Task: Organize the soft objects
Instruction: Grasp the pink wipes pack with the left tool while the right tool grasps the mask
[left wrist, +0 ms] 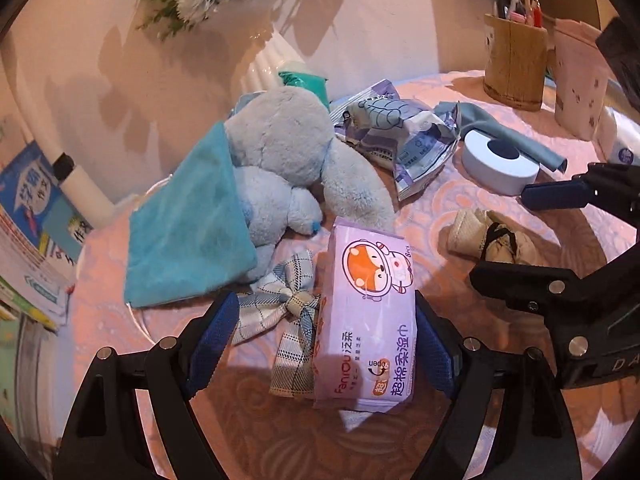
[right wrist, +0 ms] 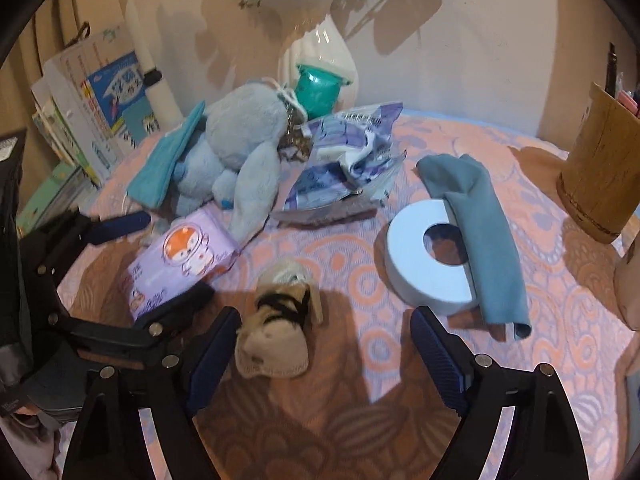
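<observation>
Lilac wipes pack, plaid bow, pale-blue plush.

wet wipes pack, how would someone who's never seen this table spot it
Find the grey-blue plush toy on the pink patterned tablecloth. Just in front lies the wet wipes pack, beside a plaid bow. It alone is lilac plastic with an orange cartoon fox.

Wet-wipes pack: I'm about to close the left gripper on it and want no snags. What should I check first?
1. Left gripper open: ok.
2. Wet-wipes pack between its fingers: ok, lying against the right-hand finger.
3. Only the pack in the gap: not ok, the plaid bow lies there too.
4. Plush toy clear of the fingers: ok, farther back.
5. Right gripper out of the way: ok, open by the beige pouch.
6. Pack clear of the table: cannot tell.
</observation>
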A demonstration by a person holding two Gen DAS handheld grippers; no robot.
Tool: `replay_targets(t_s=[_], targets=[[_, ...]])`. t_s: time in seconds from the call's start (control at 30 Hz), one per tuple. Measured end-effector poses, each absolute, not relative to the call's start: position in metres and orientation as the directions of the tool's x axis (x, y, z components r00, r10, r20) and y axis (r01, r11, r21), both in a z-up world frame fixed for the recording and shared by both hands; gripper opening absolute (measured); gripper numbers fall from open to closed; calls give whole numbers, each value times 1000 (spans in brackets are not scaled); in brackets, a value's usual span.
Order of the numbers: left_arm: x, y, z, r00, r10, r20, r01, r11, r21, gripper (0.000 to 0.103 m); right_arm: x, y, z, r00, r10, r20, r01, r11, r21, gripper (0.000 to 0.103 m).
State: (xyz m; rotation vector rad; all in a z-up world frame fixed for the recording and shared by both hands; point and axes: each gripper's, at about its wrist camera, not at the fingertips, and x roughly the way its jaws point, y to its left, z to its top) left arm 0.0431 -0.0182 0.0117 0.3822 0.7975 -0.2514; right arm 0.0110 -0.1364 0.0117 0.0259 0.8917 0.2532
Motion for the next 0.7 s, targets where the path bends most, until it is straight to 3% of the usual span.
replay_targets(t_s=[0.53, 0.63, 0.7], targets=[[50, -7, 9, 641, -111, -759, 344, 926, 155, 89, 11, -135, 10, 600, 210, -772, -207, 973, 104, 87], [49, -8, 9, 645, -108, -757, 340, 927, 158, 89, 10, -132, 10, 607, 191, -771, -201, 976, 83, 82], [47, -10, 10, 653, -98, -751, 339, 924, 174, 88, 10, -129, 11, 615, 176, -769, -201, 978, 63, 69]])
